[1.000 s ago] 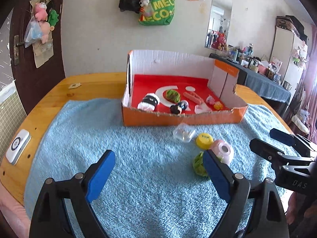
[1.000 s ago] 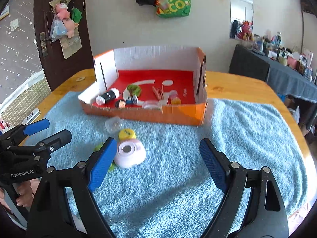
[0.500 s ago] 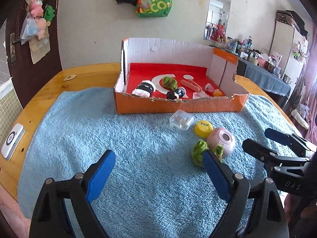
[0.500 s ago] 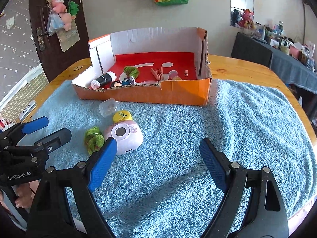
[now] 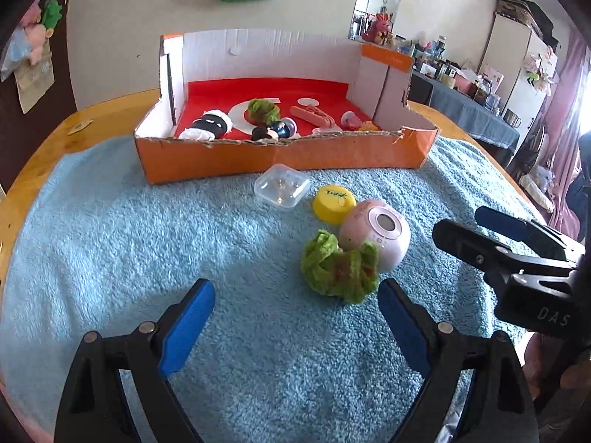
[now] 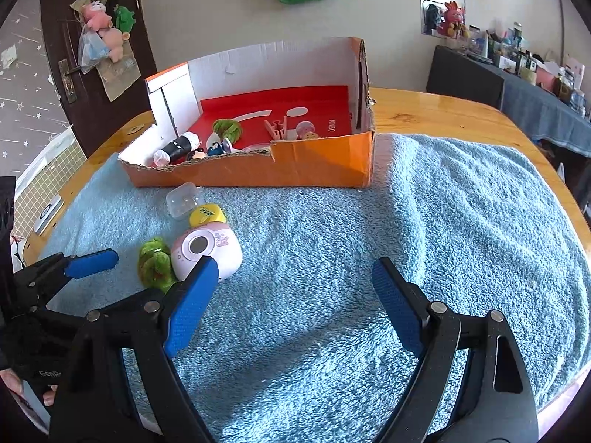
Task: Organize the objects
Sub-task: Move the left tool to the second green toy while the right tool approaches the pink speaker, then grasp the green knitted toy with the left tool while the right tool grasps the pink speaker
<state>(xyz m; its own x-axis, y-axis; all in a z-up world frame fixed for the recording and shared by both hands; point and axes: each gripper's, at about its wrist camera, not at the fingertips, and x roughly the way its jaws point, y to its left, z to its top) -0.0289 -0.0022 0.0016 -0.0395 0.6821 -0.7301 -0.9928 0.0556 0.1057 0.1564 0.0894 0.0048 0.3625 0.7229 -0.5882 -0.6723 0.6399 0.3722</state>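
Observation:
On the blue towel (image 5: 110, 243), in front of an orange cardboard box (image 5: 280, 157), lie four loose items: a green fuzzy scrunchie (image 5: 338, 267), a pink round device (image 5: 376, 234), a yellow cap (image 5: 334, 199) and a small clear plastic case (image 5: 282, 186). My left gripper (image 5: 297, 317) hangs open just short of the scrunchie, which sits ahead of its right finger. My right gripper (image 6: 295, 295) is open above bare towel, and its left finger overlaps the pink device (image 6: 207, 251) in the right wrist view. Neither holds anything.
The box (image 6: 295, 164) has a red floor with several small things in it: a black-and-white roll, a second green scrunchie, a pink clip. The towel covers a round wooden table (image 6: 436, 110). A white flat device (image 6: 48, 214) lies at the table's left edge. The towel's right half is bare.
Both grippers have sunk and tipped downward toward the towel, so the loose items and the box look nearer. The jaws of both stand as wide as before.

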